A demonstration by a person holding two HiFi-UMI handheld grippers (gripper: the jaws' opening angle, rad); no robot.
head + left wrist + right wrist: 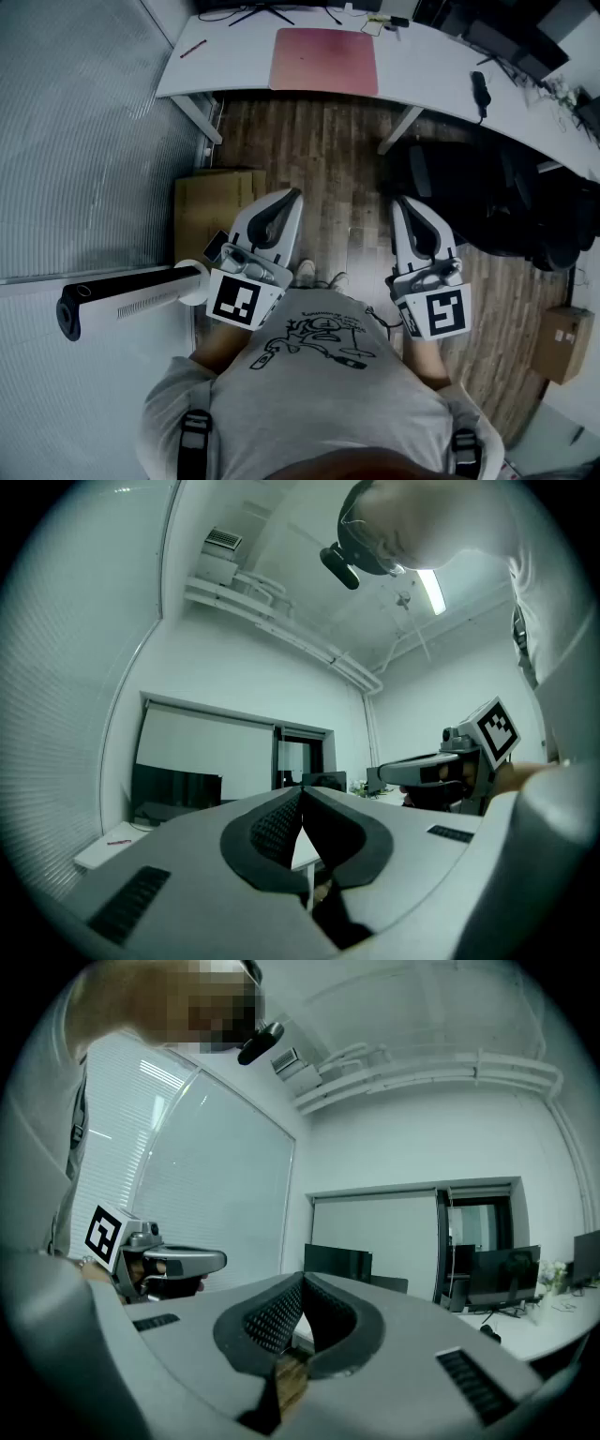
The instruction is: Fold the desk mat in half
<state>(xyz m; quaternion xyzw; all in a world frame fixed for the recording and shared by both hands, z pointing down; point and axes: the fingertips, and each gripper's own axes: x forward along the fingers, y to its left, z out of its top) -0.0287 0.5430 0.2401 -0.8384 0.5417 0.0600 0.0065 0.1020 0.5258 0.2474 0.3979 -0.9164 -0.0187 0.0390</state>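
In the head view your hands are hidden under the left gripper (293, 194) and right gripper (399, 201), and your torso covers your legs. The desk (234, 66) is cut off at the top and right edges. The items (382, 22) beyond the desk mat (323, 61) and the thin red thing (193, 49) are too small to name.

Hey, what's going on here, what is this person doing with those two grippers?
A person stands a little way back from a white desk, holding the left gripper and the right gripper out in front of the body. Both are shut, with nothing between the jaws. The reddish desk mat lies flat and unfolded on the desk, untouched, so the folding has not begun.
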